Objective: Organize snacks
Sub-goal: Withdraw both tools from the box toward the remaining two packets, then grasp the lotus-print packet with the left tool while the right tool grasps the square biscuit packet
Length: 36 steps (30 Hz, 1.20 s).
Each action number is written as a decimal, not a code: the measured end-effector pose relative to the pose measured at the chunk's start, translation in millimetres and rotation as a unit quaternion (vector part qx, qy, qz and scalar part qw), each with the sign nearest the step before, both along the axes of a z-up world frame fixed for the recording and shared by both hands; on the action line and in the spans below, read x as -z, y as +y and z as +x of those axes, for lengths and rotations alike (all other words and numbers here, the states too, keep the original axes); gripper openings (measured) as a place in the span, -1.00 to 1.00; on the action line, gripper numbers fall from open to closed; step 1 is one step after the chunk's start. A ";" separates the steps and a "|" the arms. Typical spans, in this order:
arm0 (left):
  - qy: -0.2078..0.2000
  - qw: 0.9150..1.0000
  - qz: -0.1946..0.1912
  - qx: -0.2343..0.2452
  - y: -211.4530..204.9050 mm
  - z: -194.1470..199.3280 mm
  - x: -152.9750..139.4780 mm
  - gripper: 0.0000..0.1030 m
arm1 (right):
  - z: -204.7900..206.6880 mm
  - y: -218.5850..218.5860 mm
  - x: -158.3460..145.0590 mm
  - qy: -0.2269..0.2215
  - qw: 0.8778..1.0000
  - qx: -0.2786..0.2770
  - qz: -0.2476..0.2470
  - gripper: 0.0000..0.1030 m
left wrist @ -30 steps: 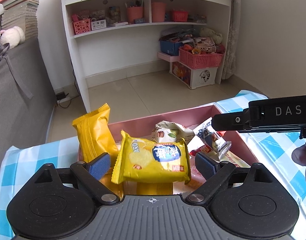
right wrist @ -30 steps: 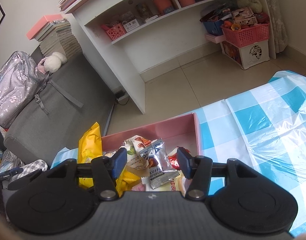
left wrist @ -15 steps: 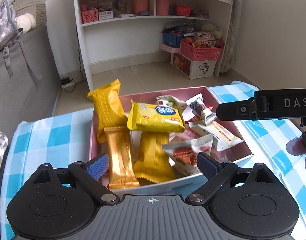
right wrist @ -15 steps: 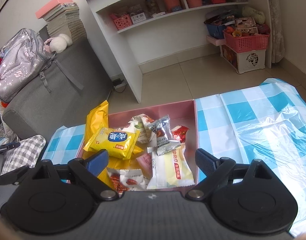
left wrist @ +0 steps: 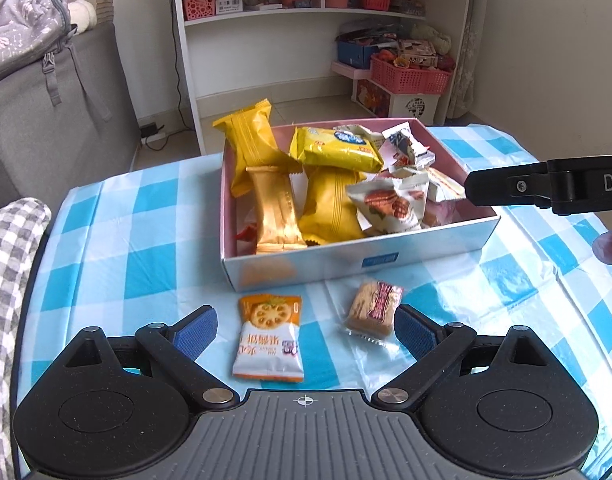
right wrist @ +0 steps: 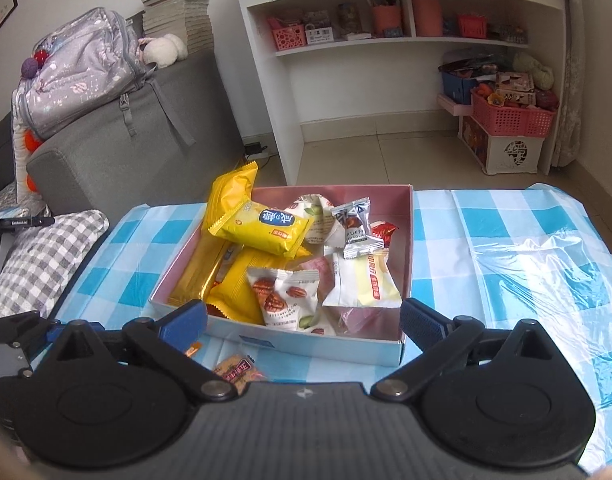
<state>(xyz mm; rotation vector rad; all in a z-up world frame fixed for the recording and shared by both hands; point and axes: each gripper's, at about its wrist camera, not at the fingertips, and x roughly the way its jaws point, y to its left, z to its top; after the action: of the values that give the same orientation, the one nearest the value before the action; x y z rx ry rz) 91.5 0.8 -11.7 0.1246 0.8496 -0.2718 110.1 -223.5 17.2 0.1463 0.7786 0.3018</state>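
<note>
Left claw (left wrist: 304,330) spread wide, nothing between the pads, hovering low over the checked tabletop (left wrist: 145,216). Right claw (right wrist: 303,320) also wide apart and empty; its jaws have just been opening, no packet between them. Nearest loose snacks lie on the tabletop just in front of the left claw: an orange-and-white cracker packet (left wrist: 269,338) lying flat, and a small clear-wrapped biscuit (left wrist: 373,307) just beside the left claw's right-hand pad (left wrist: 412,334). Both sit just short of the box's near wall, not touching it. Beyond them the snack box (left wrist: 426,246), white outside and pink inside, is heaped: gold bar (left wrist: 275,208), yellow packets (left wrist: 332,208), a pecan packet (left wrist: 390,204), a yellow biscuit pack (right wrist: 261,230) on top, a silver chocolate sachet (right wrist: 356,226) leaning at the back. One tall yellow packet (left wrist: 249,140) pokes over the far-left rim. Far back: sofa, backpack, white shelf unit, pink baskets on the floor. Likely remaining work: the two loose packets go in the box. Risks: the biscuit's slack clear wrapper may slip through the pads or get pinched without the biscuit; the flat cracker packet gives little edge to grab, so pads may scrape the plastic cloth and drag it; dropping more onto the heap could tip the overhanging yellow packet out.
</note>
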 end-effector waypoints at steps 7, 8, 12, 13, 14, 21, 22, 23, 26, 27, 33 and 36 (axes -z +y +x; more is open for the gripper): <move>0.011 0.999 0.033 0.014 9.9 -12.7 24.7 0.88 | -15.7 16.0 17.3 0.001 0.997 -0.054 -0.059 0.99; 0.012 0.999 0.040 0.020 10.3 -14.2 28.1 0.88 | -17.1 18.2 19.0 0.000 0.996 -0.062 -0.064 0.99; 0.016 0.999 0.042 0.031 13.0 -16.9 40.2 0.88 | -23.9 23.8 32.4 0.009 0.994 -0.082 -0.078 0.99; 0.011 0.999 0.037 0.030 14.7 -17.6 43.8 0.88 | -23.8 25.7 36.4 0.015 0.993 -0.087 -0.083 1.00; 0.004 0.999 0.034 0.032 16.1 -18.5 47.4 0.88 | -24.1 27.4 39.6 0.020 0.992 -0.091 -0.089 0.99; -0.001 1.000 0.015 0.019 27.1 -9.1 63.4 0.87 | -22.9 31.7 54.9 0.034 0.989 -0.109 -0.098 0.99; -0.004 1.000 0.013 0.017 27.2 -7.0 63.5 0.87 | -22.1 32.9 57.4 0.037 0.988 -0.110 -0.100 1.00; -0.007 1.000 0.012 0.018 26.7 -5.0 63.7 0.87 | -20.9 33.9 59.8 0.040 0.988 -0.112 -0.102 0.99; -0.012 1.000 0.007 0.018 25.5 -0.1 65.7 0.84 | -18.0 37.0 66.2 0.049 0.986 -0.119 -0.108 0.99; -0.013 1.000 0.005 0.016 25.0 1.9 65.8 0.84 | -17.4 38.2 68.4 0.052 0.985 -0.123 -0.112 0.99; -0.028 0.999 0.001 0.019 22.4 6.1 64.8 0.58 | -18.0 45.1 74.6 0.046 0.979 -0.143 -0.139 1.00; -0.033 0.999 -0.001 0.017 20.4 7.7 63.8 0.38 | -19.9 47.2 75.0 0.041 0.978 -0.148 -0.141 1.00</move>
<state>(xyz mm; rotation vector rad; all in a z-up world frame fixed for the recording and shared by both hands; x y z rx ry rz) 99.1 21.2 -75.6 0.1453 0.7826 -0.2994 90.2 -176.4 -57.8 -0.2288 0.9170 0.4645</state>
